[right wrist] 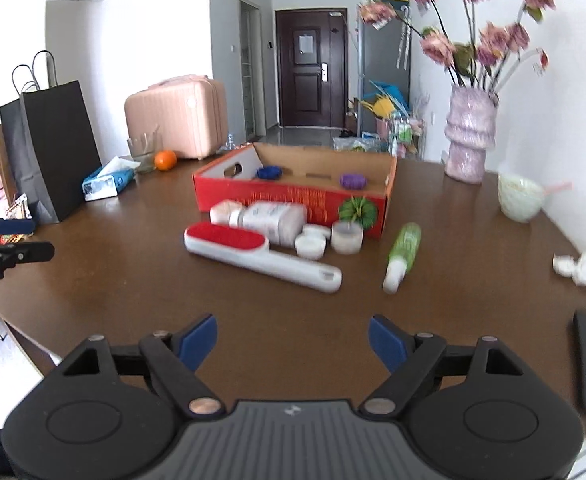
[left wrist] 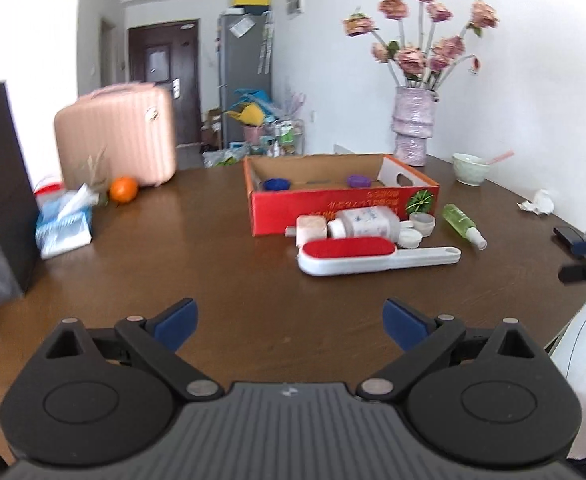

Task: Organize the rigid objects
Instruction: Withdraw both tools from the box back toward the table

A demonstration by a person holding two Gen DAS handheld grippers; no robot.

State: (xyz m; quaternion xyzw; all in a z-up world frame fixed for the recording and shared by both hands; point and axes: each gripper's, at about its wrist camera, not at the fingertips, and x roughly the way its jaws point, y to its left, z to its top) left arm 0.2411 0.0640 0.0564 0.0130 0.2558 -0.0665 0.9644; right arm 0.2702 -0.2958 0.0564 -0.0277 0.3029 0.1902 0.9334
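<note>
Left hand-held gripper wide open, empty; right hand-held gripper open, empty, above table.

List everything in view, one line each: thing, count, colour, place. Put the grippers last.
cardboard box: 1, red outside, mid-table, open top
small objects in box: 2, blue and purple, on the box floor
lint brush: 1, white with red pad, lying in front of the box
white bottle: 1, on its side against the box front
small jars: about 3, white, beside the bottle
spray bottle: 1, green, lying right of the jars
vase of flowers: 1, pink, back right
bowl: 1, pale green, by the wall
orange: 1, back left
tissue pack: 1, blue, left
suitcase: 1, pink, behind the table
paper bag: black, left edge
left gripper: open, empty
right gripper: open, empty
</note>
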